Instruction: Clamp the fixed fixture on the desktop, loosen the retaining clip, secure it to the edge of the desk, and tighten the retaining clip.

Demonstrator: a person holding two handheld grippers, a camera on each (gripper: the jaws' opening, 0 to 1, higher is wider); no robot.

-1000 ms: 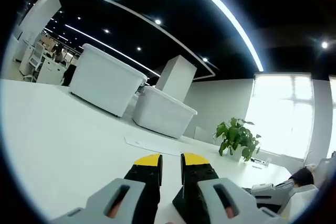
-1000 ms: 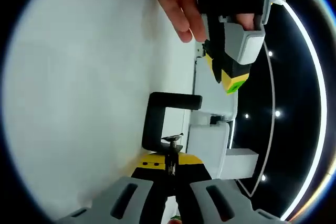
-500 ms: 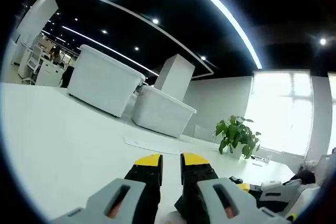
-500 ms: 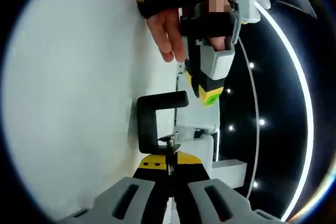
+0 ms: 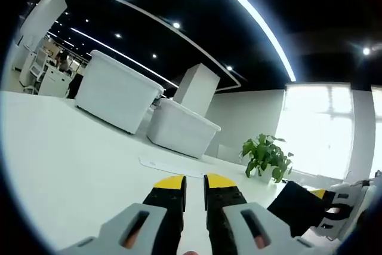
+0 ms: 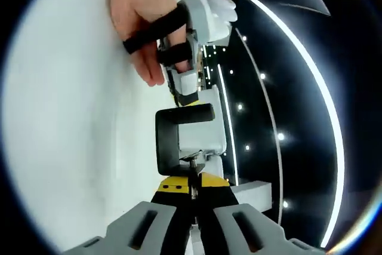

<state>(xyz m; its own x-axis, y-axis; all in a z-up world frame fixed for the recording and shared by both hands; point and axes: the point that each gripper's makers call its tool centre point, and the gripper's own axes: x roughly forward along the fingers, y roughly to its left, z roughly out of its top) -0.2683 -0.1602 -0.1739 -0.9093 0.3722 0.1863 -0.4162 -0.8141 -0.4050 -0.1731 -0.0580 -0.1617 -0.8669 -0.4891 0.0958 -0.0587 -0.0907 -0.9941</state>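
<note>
The black C-shaped metal clamp point(image 6: 176, 138) has its screw pinched by the right gripper point(image 6: 192, 187); the left gripper point(image 5: 194, 184) is nearly pressed together, holding nothing.

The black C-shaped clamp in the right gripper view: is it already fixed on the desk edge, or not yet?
Not yet. The black C-shaped clamp hangs from the right gripper, shut on its screw, with nothing between its arms.

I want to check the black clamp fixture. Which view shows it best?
The right gripper view: the black C-shaped clamp sits just beyond the right gripper, whose jaws pinch its screw. In the left gripper view I cannot make out the clamp.
</note>
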